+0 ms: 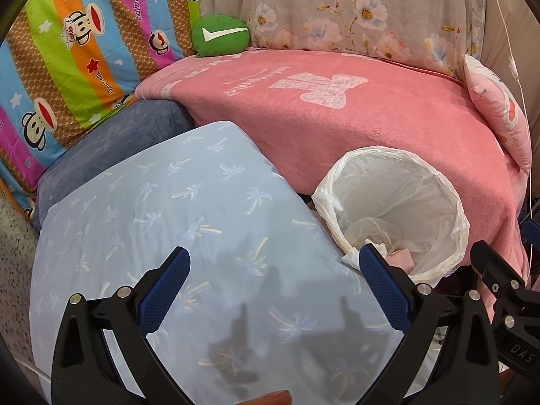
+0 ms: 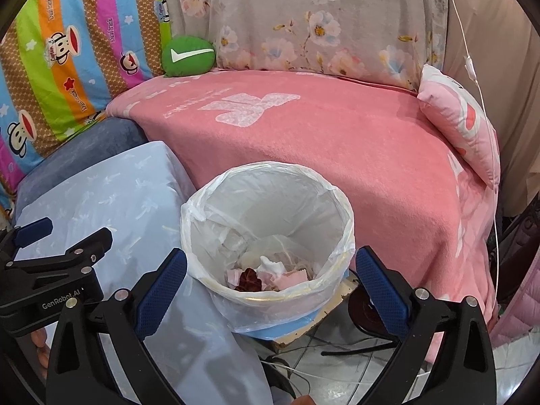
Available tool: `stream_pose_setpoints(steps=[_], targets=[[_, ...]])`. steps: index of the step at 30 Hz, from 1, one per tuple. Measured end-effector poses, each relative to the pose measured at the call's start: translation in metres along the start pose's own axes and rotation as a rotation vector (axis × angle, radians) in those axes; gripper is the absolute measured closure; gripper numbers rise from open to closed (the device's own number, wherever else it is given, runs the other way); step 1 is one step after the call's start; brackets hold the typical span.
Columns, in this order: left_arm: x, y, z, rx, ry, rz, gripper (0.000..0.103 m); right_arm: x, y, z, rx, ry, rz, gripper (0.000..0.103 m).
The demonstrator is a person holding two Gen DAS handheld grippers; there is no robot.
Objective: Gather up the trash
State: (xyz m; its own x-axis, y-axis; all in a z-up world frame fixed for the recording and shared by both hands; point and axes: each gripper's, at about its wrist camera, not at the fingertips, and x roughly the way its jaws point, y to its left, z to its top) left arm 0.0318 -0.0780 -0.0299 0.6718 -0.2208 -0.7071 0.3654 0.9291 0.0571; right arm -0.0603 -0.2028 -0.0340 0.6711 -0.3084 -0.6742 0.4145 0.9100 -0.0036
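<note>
A round trash bin lined with a white plastic bag (image 2: 270, 182) stands between the light blue cushion and the pink-covered bed. Inside lie crumpled tissues, pink scraps and a dark red piece of trash (image 2: 249, 278). My right gripper (image 2: 270, 276) is open and empty, just above the bin's near rim. My left gripper (image 1: 273, 280) is open and empty over the light blue cushion (image 1: 168, 219), left of the bin (image 1: 391, 168). The left gripper also shows at the left edge of the right wrist view (image 2: 64, 236).
A pink blanket (image 2: 337, 141) covers the bed behind the bin. A green round pillow (image 2: 187, 55), a striped cartoon quilt (image 2: 67, 50) and a floral quilt (image 2: 320, 17) sit at the back. A pink pillow (image 2: 465, 128) lies right. Cables run over the tiled floor (image 2: 337, 364).
</note>
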Motion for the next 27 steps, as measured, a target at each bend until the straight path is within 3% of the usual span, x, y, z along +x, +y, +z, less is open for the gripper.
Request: stream_pose_setpoints(steps=[27], targets=[[0.0012, -0.0048, -0.0019, 0.002, 0.010, 0.015, 0.007, 0.0021, -0.0025, -0.0011, 0.008, 0.012, 0.002, 0.005]])
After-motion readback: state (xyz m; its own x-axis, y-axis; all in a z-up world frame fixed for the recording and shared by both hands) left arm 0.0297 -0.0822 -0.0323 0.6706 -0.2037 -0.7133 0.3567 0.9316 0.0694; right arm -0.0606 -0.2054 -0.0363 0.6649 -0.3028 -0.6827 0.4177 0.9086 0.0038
